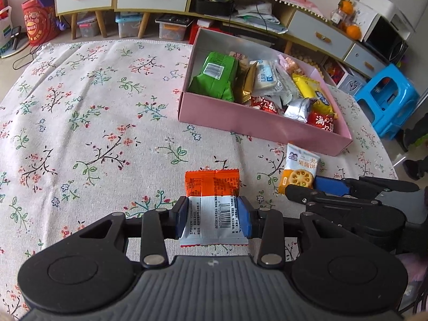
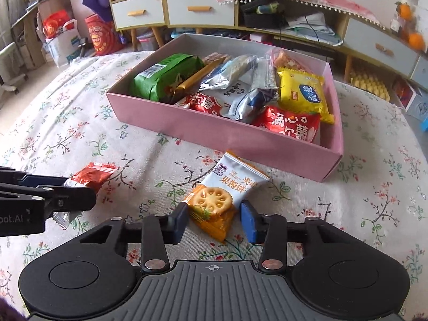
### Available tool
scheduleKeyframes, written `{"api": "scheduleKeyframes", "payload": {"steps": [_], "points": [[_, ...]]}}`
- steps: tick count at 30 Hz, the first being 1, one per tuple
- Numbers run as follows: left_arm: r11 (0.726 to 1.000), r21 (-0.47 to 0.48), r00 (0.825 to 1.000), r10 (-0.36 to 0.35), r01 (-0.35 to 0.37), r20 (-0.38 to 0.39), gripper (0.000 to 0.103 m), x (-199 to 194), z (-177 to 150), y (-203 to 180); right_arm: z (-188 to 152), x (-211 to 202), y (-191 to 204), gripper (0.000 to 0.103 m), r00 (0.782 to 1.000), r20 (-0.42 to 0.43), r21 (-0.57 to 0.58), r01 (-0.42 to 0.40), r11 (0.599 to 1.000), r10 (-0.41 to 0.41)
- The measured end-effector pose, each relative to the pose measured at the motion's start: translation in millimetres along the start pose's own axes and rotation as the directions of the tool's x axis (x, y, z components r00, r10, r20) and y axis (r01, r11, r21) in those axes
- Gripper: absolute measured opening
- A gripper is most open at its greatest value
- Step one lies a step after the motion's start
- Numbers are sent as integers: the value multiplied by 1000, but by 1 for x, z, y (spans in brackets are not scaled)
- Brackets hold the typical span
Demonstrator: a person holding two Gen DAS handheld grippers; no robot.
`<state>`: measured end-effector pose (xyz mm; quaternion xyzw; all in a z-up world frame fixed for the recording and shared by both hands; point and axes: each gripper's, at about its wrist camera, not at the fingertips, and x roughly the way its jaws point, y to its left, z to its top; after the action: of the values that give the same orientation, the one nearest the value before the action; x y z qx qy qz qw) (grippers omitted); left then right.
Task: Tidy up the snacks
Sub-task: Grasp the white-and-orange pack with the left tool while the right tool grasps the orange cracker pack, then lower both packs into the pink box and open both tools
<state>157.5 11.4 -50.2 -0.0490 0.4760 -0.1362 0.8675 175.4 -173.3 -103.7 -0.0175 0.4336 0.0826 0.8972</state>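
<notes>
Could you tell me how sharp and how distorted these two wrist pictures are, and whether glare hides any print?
Left wrist view: strong fisheye bending of the floral tablecloth, dark corners; the barcode on the orange-and-white packet reads sharply. Right wrist view: same curvature; the biscuit packet is crisp, the far shelves soft, and mild sheen on the silver wrappers in the pink box hides little print.

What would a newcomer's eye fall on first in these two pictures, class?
First, the pink box packed with bright snack packets, standing on the floral tablecloth toward the far right. Next, the orange-and-white packet pinched in the left gripper close to the camera. Beside it the biscuit packet lies on the cloth just before the box, between the right gripper's jaws.
</notes>
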Motion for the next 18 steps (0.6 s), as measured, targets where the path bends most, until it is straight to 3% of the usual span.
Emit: {"api": "scheduleKeyframes", "payload": {"steps": [1,2,3,12,18], "points": [[1000,0,1000,-3,3,4,36,-1,0,0,1,-1,-3,32,1000,-2,21,-12,1000,12],[1000,0,1000,-4,4,8,36,-2,1,1,3,-3,-8,22,999,-8,53,-35,998,36],[1000,1,1000,-5,5,11,36,-3,1,1,4,-3,-12,21,998,-14,85,-57,995,58],[999,-35,1000,-11,11,2,36,2,4,5,8,-14,-39,16,983,0,235,-180,955,185],[999,-33,999,-28,29,23,36,-3,8,0,13,-28,-48,15,975,36,289,-221,932,220]]}}
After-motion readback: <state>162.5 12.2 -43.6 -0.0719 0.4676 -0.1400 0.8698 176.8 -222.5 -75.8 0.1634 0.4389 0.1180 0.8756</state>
